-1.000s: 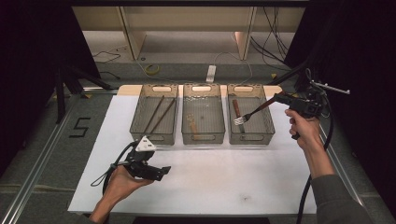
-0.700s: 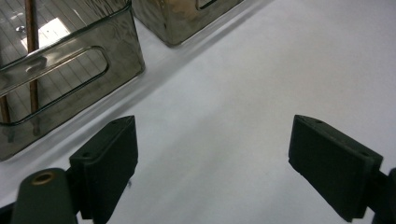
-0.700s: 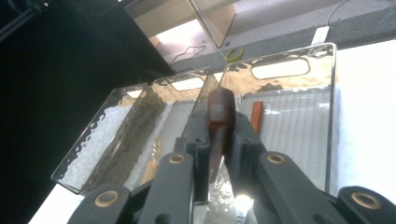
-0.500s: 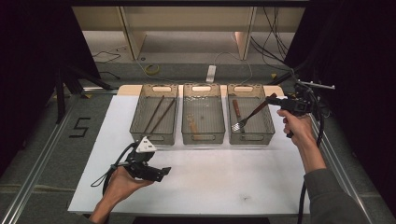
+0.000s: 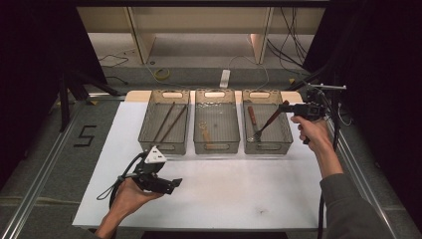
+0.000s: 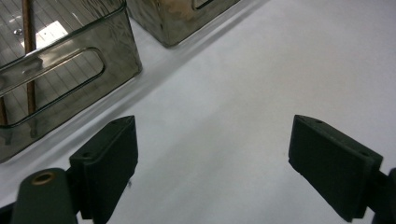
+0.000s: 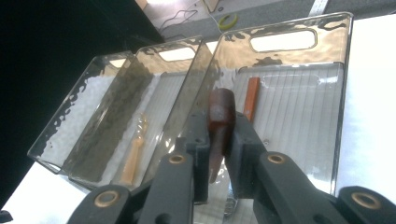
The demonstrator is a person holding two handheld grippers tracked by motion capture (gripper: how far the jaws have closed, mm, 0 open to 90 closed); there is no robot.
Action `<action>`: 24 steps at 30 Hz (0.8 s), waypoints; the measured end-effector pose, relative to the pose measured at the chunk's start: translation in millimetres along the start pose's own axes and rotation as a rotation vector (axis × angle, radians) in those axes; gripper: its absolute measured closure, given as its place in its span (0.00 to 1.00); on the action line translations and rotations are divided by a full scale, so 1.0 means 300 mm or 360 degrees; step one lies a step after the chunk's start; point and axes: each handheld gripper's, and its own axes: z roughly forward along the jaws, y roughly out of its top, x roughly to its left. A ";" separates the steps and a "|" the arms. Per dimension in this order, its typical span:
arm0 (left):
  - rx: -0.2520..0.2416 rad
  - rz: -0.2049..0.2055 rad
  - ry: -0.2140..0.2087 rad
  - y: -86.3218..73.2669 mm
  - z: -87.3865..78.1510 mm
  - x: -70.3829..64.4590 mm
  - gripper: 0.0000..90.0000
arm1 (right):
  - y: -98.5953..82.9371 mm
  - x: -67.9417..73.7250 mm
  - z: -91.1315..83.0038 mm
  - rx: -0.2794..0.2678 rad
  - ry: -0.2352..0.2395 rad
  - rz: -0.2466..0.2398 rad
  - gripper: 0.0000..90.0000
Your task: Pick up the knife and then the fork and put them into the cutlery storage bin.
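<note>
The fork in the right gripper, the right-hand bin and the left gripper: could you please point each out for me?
fork [image 5: 267, 121], high view, on its dark wooden handle.
right-hand bin [image 5: 269, 147], high view, on its near wall.
left gripper [image 6: 212, 163], left gripper view, midway between its open jaws.

Left gripper [image 5: 171, 185]: held low in left hand [image 5: 130, 196], forearm entering from bottom edge, palm under body, jaws pointing sideways toward person's right. Jaws wide apart, nothing between pads [image 6: 109, 156].

Right gripper [image 5: 284, 106]: raised, gripped pistol-style by right hand [image 5: 309, 130], arm extended forward, sleeve at elbow. Jaws clamped tight, pads [image 7: 201, 140] pressing item between them.
</note>
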 end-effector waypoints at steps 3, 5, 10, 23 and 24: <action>0.0001 0.0001 0.0000 0.000 0.000 0.000 0.17 | 0.004 -0.003 0.013 0.0020 0.0000 0.0012 0.90; 0.0002 0.0007 -0.0001 -0.001 0.003 0.001 0.17 | 0.005 -0.004 0.025 0.0024 -0.0007 0.0018 0.90; 0.0014 0.0012 0.0001 -0.002 0.007 -0.001 0.17 | 0.016 0.001 0.060 0.0056 -0.0040 0.0016 0.90; 0.0022 0.0024 0.0011 -0.003 0.008 -0.001 0.17 | 0.045 0.025 0.117 0.0046 -0.0120 -0.0007 0.90; 0.0021 0.0024 0.0012 -0.002 0.007 -0.001 0.17 | 0.045 0.023 0.120 0.0035 -0.0122 -0.0003 0.90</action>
